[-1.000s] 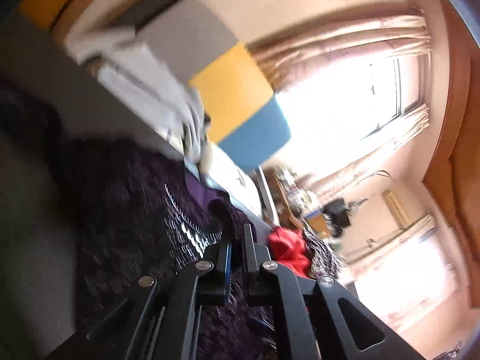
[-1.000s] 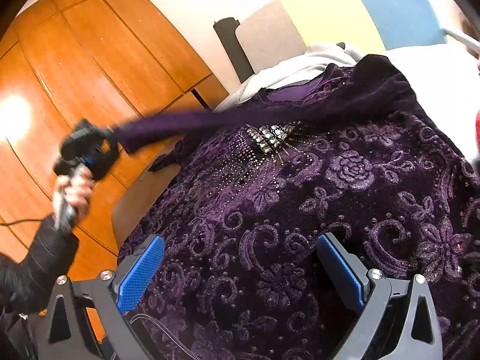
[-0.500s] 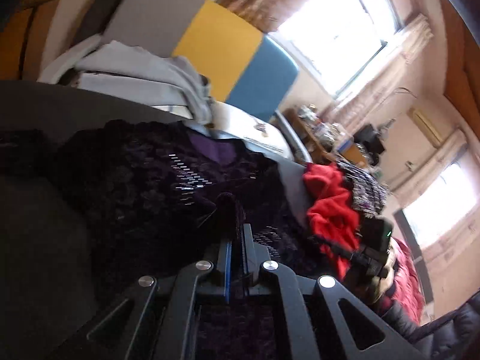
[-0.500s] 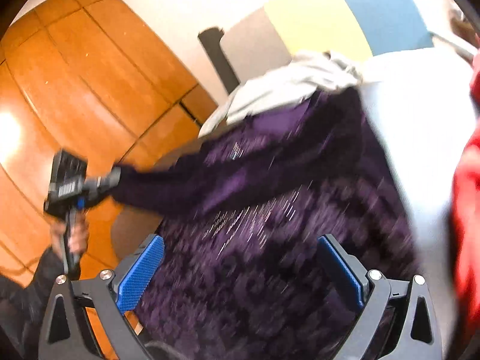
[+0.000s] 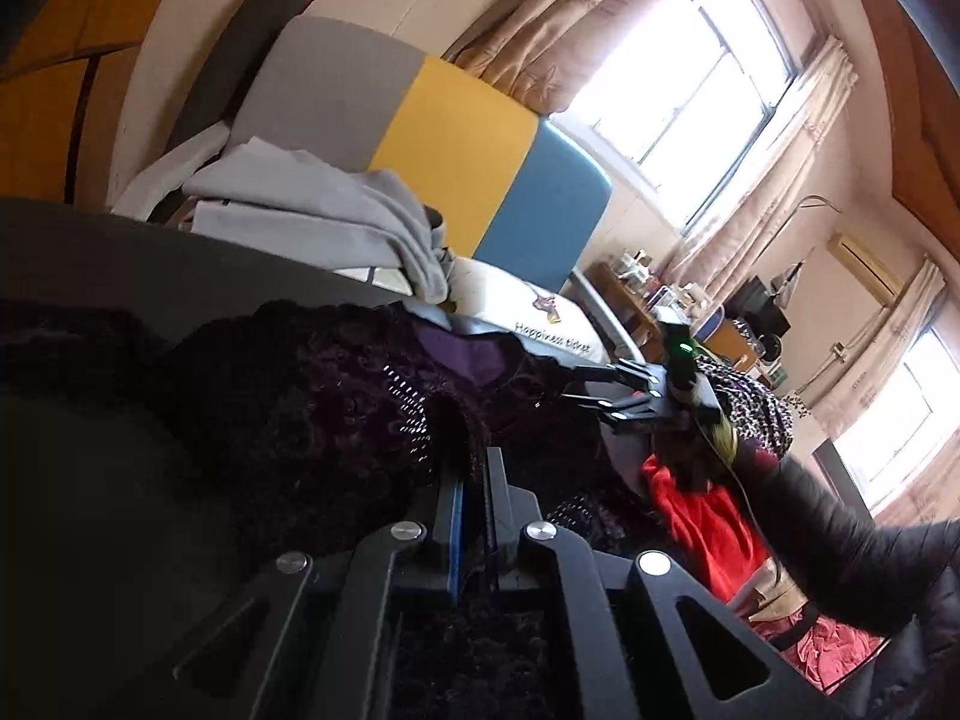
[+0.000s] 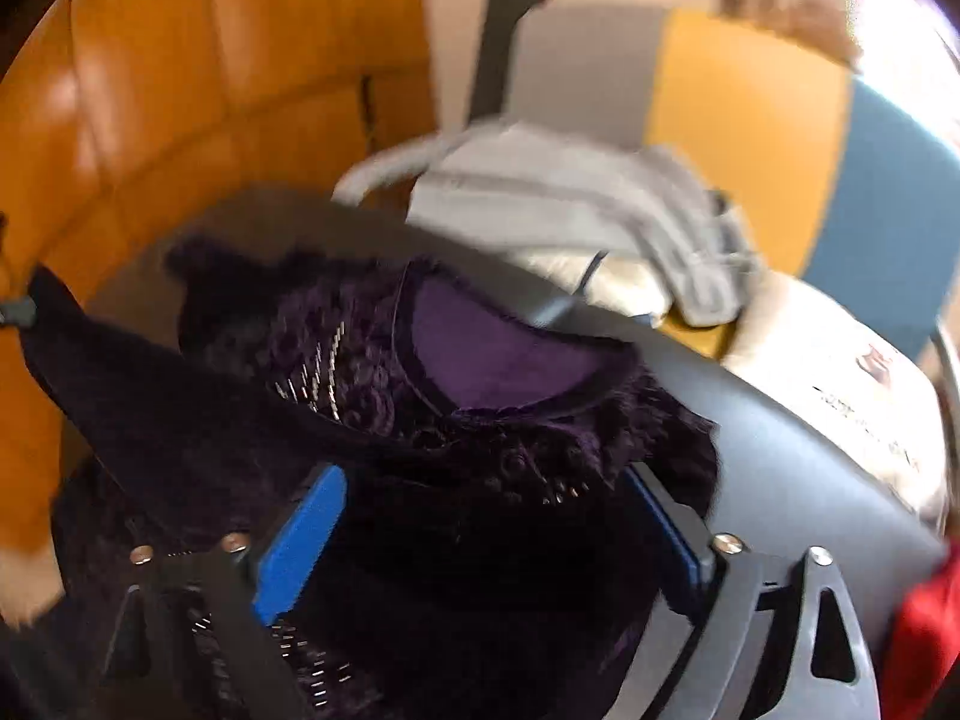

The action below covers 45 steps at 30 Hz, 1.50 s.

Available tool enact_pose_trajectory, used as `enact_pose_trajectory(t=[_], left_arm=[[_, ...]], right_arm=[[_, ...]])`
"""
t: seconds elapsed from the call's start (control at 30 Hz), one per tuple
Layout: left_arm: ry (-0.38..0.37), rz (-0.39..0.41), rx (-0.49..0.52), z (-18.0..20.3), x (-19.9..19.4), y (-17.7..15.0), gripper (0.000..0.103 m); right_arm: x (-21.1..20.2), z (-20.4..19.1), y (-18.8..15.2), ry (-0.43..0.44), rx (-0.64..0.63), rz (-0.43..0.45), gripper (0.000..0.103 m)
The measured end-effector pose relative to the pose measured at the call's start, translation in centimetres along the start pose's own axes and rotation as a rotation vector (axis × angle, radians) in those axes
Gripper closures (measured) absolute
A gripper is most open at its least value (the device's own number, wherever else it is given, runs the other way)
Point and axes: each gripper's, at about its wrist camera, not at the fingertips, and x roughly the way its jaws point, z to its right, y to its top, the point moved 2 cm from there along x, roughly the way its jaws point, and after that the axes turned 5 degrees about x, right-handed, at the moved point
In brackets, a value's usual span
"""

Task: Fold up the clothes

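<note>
The velvet top (image 6: 384, 396) lies on the bed surface (image 6: 780, 438) directly ahead of me. My left gripper (image 5: 474, 480) pinches one fold; my right gripper (image 6: 480, 516) straddles another, pads apart. Behind the top sits a folded garment pile (image 5: 312, 210), against the headboard (image 5: 432, 138). A pillow (image 5: 522, 312) lies right of the pile.

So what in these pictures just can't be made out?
- Purple top: right wrist view is motion-blurred; its lower half is cut off.
- Left hand-held gripper: shut on the purple top, cloth hides its fingertips.
- Pillow print: too small to read fully.
- Right hand-held gripper: open; contact unclear.
</note>
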Motion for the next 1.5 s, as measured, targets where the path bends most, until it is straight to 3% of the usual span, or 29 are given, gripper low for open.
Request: enact_pose_trajectory(t=[0.13, 0.2, 0.23, 0.3, 0.33, 0.47, 0.63, 0.77, 0.83, 0.9, 1.0, 1.13, 1.3, 1.4, 1.5], left_arm=[[0.013, 0.028, -0.005, -0.4, -0.7, -0.2, 0.099], [0.005, 0.050, -0.014, -0.7, -1.1, 0.2, 0.099], [0.003, 0.058, -0.016, -0.8, -1.2, 0.4, 0.099], [0.003, 0.069, -0.021, -1.0, -1.0, 1.0, 0.099], [0.002, 0.073, -0.026, -1.1, -0.8, 1.4, 0.099], [0.025, 0.076, -0.041, -1.5, 1.3, 3.7, 0.099], [0.047, -0.037, -0.180, -5.5, 8.0, 6.5, 0.099], [0.090, -0.178, -0.259, -8.4, 14.5, 7.0, 0.099], [0.123, -0.250, -0.282, -9.5, 17.5, 7.0, 0.100], [0.135, -0.314, -0.324, -10.6, 19.7, 6.6, 0.100], [0.106, -0.329, -0.355, -10.9, 20.7, 6.2, 0.098], [0.072, -0.302, -0.361, -10.6, 20.1, 6.0, 0.088], [0.073, -0.282, -0.405, -11.3, 19.3, 5.8, 0.085], [0.035, -0.250, -0.452, -11.6, 18.5, 5.7, 0.078], [0.035, -0.252, -0.435, -11.2, 18.1, 5.5, 0.076]], right_arm=[[4.6, 1.3, 0.0, 0.010, -0.048, -0.238, 0.041], [5.6, 1.6, -0.8, 0.015, -0.053, -0.301, 0.045], [5.3, 1.6, -1.0, 0.020, -0.049, -0.297, 0.050], [4.5, 1.7, -1.5, 0.028, -0.041, -0.286, 0.084], [4.1, 1.8, -1.6, 0.025, -0.031, -0.274, 0.091], [1.8, 4.0, -1.9, -0.022, 0.072, -0.185, 0.093], [-1.1, 7.6, -2.0, -0.096, 0.228, -0.055, 0.094], [0.4, 10.1, -3.5, -0.171, 0.312, -0.100, 0.093], [0.9, 11.3, -4.5, -0.208, 0.364, -0.096, 0.082], [0.4, 12.3, -5.3, -0.225, 0.422, -0.066, 0.051], [-1.4, 13.2, -6.2, -0.250, 0.477, -0.020, 0.040], [-5.5, 12.2, -7.8, -0.262, 0.498, 0.065, 0.039], [-8.7, 9.0, -11.1, -0.211, 0.534, 0.135, 0.039], [-8.5, 7.7, -13.4, -0.120, 0.600, 0.133, 0.039], [-6.7, 6.6, -14.6, -0.090, 0.610, 0.106, 0.039]])
